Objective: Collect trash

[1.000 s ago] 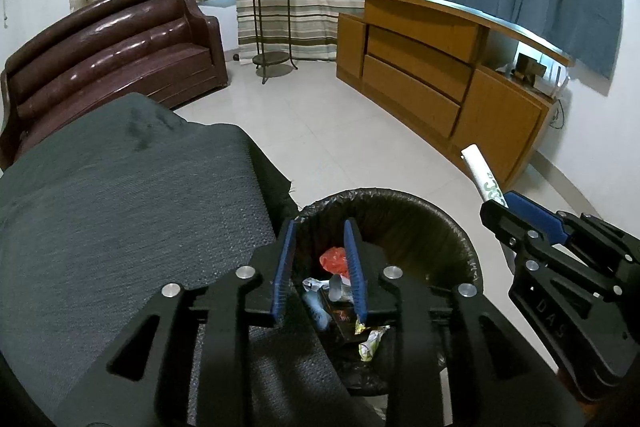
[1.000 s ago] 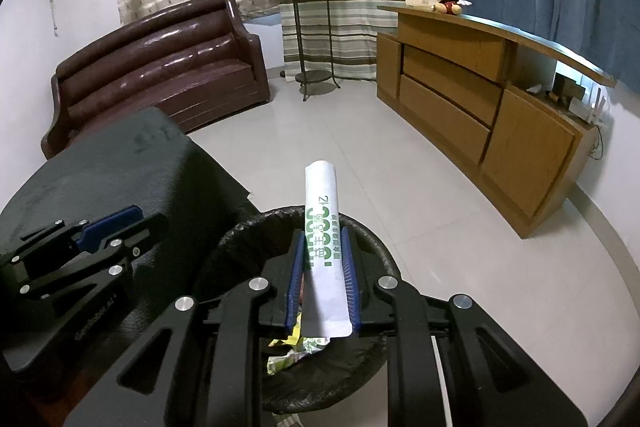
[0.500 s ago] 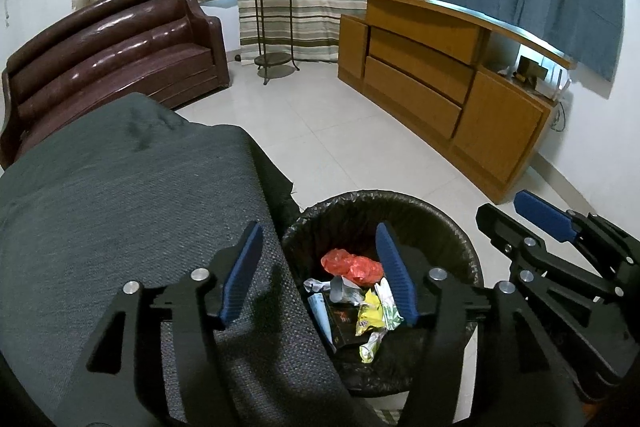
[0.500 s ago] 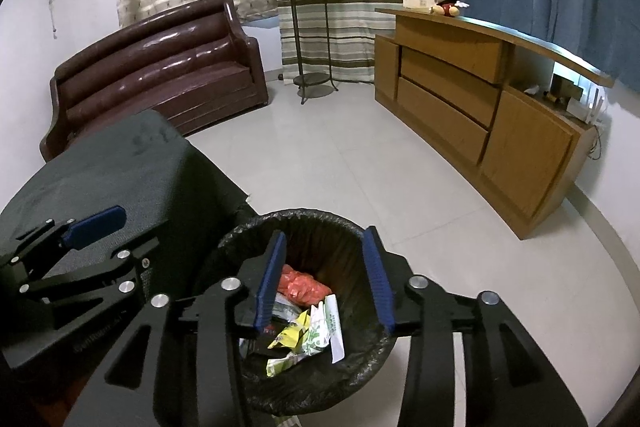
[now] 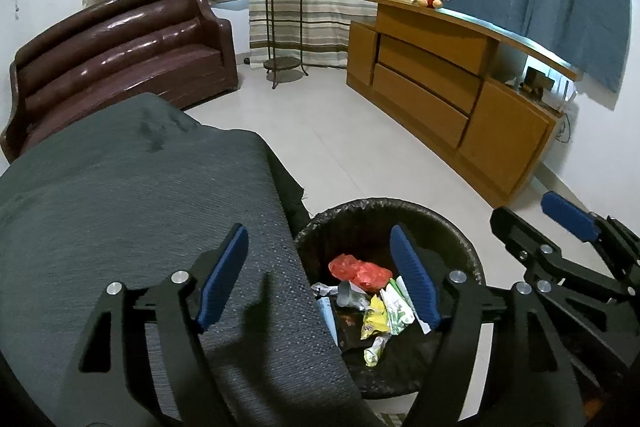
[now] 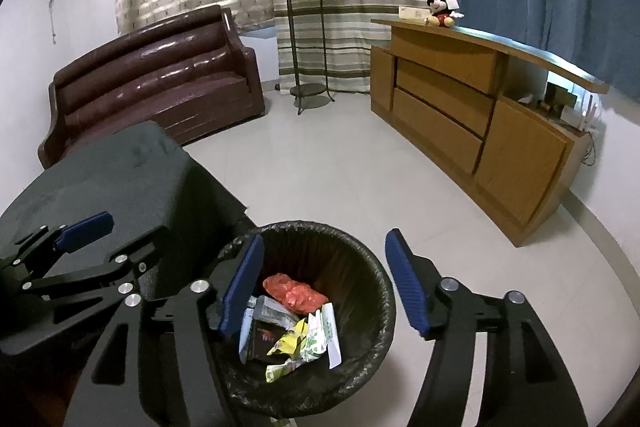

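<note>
A black trash bin [image 5: 460,239] lined with a black bag stands on the floor beside the grey-cloth table; it also shows in the right wrist view [image 6: 360,255]. Inside lie a red wrapper [image 6: 294,293], a yellow wrapper [image 6: 290,341], a white-and-green paper sleeve [image 6: 330,333] and other scraps. My left gripper [image 5: 320,277] is open and empty, over the table edge and the bin. My right gripper [image 6: 324,287] is open and empty above the bin; it also shows at the right of the left wrist view [image 5: 560,239].
A table under dark grey cloth [image 5: 120,195] fills the left. A brown leather sofa [image 5: 120,51] stands behind it. A metal plant stand [image 5: 282,23] is by the striped curtains. A long wooden cabinet [image 5: 448,87] runs along the right wall. Pale tiled floor [image 5: 340,135] lies between.
My right gripper opened and the white-and-green paper sleeve fell into the bin. My left gripper also opened wide. Both have drawn back slightly from the bin.
</note>
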Tool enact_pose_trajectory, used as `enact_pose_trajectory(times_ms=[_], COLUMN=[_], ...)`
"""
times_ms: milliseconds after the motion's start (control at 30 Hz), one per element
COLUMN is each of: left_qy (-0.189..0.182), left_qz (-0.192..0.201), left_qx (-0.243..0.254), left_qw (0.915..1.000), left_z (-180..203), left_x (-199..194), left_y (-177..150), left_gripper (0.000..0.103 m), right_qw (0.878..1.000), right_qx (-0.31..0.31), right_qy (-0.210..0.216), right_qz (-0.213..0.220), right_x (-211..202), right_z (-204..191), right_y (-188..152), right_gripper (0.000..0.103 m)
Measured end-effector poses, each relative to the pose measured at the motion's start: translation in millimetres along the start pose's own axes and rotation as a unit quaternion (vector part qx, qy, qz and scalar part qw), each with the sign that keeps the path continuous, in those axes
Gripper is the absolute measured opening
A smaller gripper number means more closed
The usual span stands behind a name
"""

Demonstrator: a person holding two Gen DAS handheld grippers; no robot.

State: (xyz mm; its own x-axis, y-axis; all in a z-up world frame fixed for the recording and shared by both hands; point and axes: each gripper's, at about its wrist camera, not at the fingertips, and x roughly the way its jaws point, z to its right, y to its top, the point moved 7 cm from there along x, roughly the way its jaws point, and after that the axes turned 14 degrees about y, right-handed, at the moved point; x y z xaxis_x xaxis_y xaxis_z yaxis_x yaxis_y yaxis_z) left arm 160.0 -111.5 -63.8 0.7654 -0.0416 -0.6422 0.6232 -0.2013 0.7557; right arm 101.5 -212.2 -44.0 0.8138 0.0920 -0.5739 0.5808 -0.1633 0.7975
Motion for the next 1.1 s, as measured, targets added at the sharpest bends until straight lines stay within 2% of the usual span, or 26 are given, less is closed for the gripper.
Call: enact_pose_trajectory(times_ms=[200,333,467,700,1100], left_qy=[0.002,0.013,0.012,0.030,0.061], left_qz=[0.010,0.020,0.025,0.041,0.063], left_qx=[-0.007,-0.011,-0.020,-0.034,-0.050], left_qw=[0.9999,0.9997,0.9994,0.9981,0.9949], left_z=[-10,-20,-32,-55,-88], left_x=[-12,-26,-40,-70,-113], left_y=[2,3,2,-3,-17], left_gripper=[0.075,0.080,0.084,0.090,0.092], right_qw=[1.000,1.000,1.000,0.999,0.998], right_qx=[-0.005,-0.010,-0.011,-0.028,-0.038], right_qy=[-0.013,-0.013,-0.013,-0.002,0.007], right_qz=[0.012,0.016,0.026,0.044,0.058], right_x=[-8,-16,-25,-49,-83], right_z=[-1,-7,-12,-32,-52], right_y=[3,4,6,11,3], right_gripper=[0.065,0.065,0.073,0.077,0.078])
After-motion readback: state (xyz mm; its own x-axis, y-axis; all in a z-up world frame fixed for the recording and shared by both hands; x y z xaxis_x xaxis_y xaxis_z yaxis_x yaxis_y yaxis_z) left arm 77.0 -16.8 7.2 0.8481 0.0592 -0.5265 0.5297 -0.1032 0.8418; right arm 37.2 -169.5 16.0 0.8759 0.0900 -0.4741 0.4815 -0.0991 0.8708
